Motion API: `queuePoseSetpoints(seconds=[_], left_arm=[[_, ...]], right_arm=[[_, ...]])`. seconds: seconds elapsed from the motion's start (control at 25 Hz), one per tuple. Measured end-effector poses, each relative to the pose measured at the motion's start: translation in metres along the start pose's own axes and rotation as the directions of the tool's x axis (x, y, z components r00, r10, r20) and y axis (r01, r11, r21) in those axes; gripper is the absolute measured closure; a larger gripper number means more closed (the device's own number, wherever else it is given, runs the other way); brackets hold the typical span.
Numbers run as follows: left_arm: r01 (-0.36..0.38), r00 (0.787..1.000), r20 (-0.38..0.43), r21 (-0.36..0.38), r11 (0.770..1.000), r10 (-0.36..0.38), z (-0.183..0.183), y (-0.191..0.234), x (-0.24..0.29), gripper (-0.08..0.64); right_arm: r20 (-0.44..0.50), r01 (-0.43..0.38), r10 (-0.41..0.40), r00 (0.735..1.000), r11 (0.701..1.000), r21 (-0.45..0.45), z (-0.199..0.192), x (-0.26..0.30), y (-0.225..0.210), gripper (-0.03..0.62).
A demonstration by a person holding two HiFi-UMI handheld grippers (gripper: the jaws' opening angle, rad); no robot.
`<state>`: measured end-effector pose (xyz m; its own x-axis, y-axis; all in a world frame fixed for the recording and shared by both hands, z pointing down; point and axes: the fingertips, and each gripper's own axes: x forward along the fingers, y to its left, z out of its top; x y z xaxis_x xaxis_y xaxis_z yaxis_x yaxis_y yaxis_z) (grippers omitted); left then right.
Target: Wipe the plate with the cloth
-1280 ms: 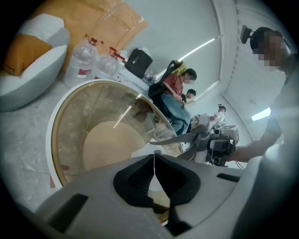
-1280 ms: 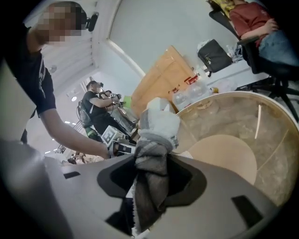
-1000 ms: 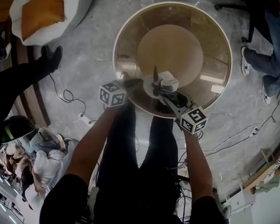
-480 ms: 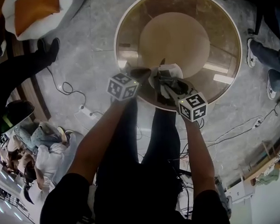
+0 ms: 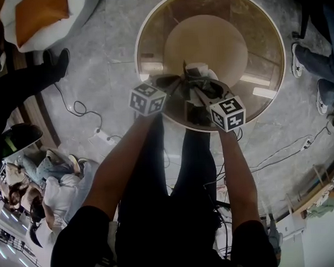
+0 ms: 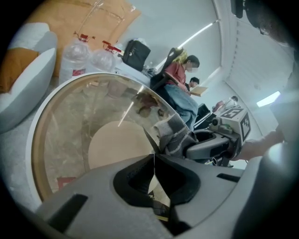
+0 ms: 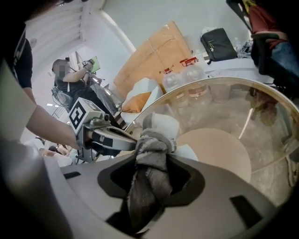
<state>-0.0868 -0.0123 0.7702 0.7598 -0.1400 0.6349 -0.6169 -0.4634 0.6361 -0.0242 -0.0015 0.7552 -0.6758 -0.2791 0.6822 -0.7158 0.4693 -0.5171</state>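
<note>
**Plate held on edge, cloth brought against it**

The plate (image 7: 192,151) is held up off the round glass worktop (image 5: 153,48), above its near edge, and is not lying flat on it. It is gripped at its rim by the left tool (image 6: 154,158), whose jaws are closed almost fully. In the left gripper view only the thin edge of the plate is seen between them.

The cloth (image 7: 150,154), grey with a paler part, is clamped in the right tool (image 7: 150,179). Its jaws are drawn in tight on the bunched fabric, and a wad of it stands out past the tips. That wad is set against the plate just beside the left tool's tips. Contact seems likely, though the exact touching spot is masked by the fabric itself.

The wiping step is judged to be in hand, with the two tools met over the plate. How much of the plate has been wiped cannot be told.

For the next move, the wad would need to be drawn across the plate's face under light pressure. The rim hold must be kept firm, since a thin plate pinched at one edge could pivot or slip if pushed hard.
</note>
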Motion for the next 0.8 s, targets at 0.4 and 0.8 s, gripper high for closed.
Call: queuePoseSetpoints(seconds=[0.4,0.8], left_arm=[[-0.023,1.0,0.005,0.037,0.999,0.023,0.025,0.0,0.015,0.552],[-0.027,0.999,0.024,0.023,0.999,0.027,0.028,-0.003,0.02,0.552]], right_arm=[[0.026,0.18,-0.18,0.983,0.984,-0.01,0.02,-0.055,-0.064,0.445],[-0.034,0.136,-0.133,0.99,0.987,0.085,-0.042,-0.067,-0.03,0.446]])
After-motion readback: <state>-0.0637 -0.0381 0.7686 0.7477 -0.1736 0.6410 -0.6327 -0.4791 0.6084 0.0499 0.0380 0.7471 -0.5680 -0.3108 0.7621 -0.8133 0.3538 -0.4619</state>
